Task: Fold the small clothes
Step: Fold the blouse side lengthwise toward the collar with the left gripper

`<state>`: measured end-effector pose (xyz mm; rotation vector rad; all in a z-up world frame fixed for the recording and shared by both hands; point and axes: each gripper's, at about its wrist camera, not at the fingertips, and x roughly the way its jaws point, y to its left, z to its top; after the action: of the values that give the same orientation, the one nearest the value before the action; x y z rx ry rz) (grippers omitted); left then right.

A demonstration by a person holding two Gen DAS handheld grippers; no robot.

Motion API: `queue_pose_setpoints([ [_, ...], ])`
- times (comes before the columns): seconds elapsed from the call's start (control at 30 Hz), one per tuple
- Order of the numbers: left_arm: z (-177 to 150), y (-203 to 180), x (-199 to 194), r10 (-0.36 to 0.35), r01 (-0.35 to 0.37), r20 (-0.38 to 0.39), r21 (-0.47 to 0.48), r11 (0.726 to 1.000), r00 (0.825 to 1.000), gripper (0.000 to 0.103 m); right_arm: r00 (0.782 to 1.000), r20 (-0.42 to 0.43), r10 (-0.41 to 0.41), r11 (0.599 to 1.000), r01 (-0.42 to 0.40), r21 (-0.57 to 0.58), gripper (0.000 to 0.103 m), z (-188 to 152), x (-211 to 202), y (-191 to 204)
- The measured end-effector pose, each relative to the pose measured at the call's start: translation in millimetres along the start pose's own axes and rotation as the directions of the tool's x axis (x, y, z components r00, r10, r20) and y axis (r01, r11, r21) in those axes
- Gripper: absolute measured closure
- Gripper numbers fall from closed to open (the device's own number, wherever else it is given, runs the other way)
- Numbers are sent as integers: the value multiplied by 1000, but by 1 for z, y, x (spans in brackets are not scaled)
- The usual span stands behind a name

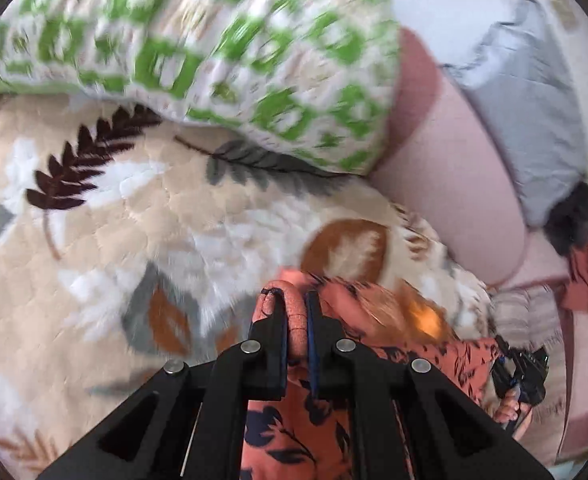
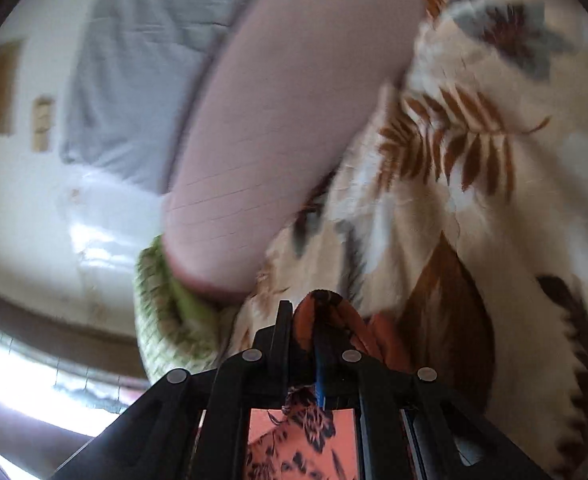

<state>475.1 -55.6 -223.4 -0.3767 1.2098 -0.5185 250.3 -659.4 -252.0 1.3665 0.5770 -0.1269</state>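
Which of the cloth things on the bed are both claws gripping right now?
The orange dark-flowered garment: pinched by the left claw and right claw. The green-checked pillow and leafy blanket lie ungripped.

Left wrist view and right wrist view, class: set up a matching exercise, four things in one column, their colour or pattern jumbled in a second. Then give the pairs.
Things:
1. garment in the left gripper
2. blanket
3. knitted cover
4. bolster

Looks:
A. plain pink
B. green and white checks
C. orange, dark floral print
D. cream, leaf print

Pairs: 1-C, 2-D, 3-B, 4-A
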Motion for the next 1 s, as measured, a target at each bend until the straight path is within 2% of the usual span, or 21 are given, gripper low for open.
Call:
queue_pose_setpoints([
  [0.07,5,10,18,13,-14,-11,-42,999,1000,95,999,-34,-8,994,12,108,89,9,21,-22],
  [0.13,6,22,29,-7,6,-17,-108,994,1000,94,998,-55,-7,988,15,156,89,13,30,-38],
  [0.23,3,31,16,-97,103,46,-166,981,994,87,997,-36,73,981,-65,182,89,11,16,-48],
  [0.27,4,33,5,-112,126,91,-166,978,990,74,996,-23,88,981,-83,173,88,10,8,-47],
  [0.3,4,33,-13,-109,137,172,-162,977,979,54,995,23,96,984,-98,149,86,10,-9,-44],
  [0.33,4,34,-33,-110,154,253,-162,975,961,46,994,61,94,986,-102,129,78,10,-25,-40],
  [0.37,2,34,-52,-108,167,317,-165,972,942,39,991,96,93,989,-103,110,50,9,-43,-36],
  [0.4,-2,33,-70,-100,167,351,-167,972,931,39,988,137,75,992,-87,88,31,7,-62,-30],
  [0.43,-5,28,-83,-91,152,347,-150,977,933,39,982,180,49,997,-60,56,19,4,-79,-21],
  [0.47,-11,20,-93,-84,129,331,-116,985,940,39,980,195,46,999,-43,-20,19,-1,-94,-7],
  [0.53,-36,-2,-112,-52,62,304,-23,998,951,39,986,162,34,993,-15,-120,19,-13,-106,14],
  [0.57,-48,-11,-116,-33,32,291,9,999,956,39,990,143,-1,984,27,-178,19,-25,-110,29],
  [0.6,-67,-20,-121,8,-21,270,47,999,963,39,993,121,-13,974,40,-223,19,-37,-110,40],
  [0.67,-109,-32,-117,120,-142,230,83,986,966,35,997,73,-29,954,49,-296,21,-60,-104,56],
  [0.73,-138,-36,-106,166,-188,208,90,978,964,34,996,6,-89,917,84,-391,23,-95,-83,75],
  [0.77,-155,-35,-96,178,-198,198,86,976,964,34,993,-27,-116,898,94,-430,28,-110,-71,81],
  [0.83,-173,-28,-78,179,-192,181,58,980,967,34,975,-98,-200,847,122,-517,37,-151,-35,93],
  [0.93,-184,-17,-53,218,-226,159,37,973,963,35,923,-196,-330,768,142,-625,60,-209,31,105],
  [1.0,-181,-13,-46,225,-236,155,57,970,962,35,897,-217,-386,734,155,-661,61,-240,65,106],
])
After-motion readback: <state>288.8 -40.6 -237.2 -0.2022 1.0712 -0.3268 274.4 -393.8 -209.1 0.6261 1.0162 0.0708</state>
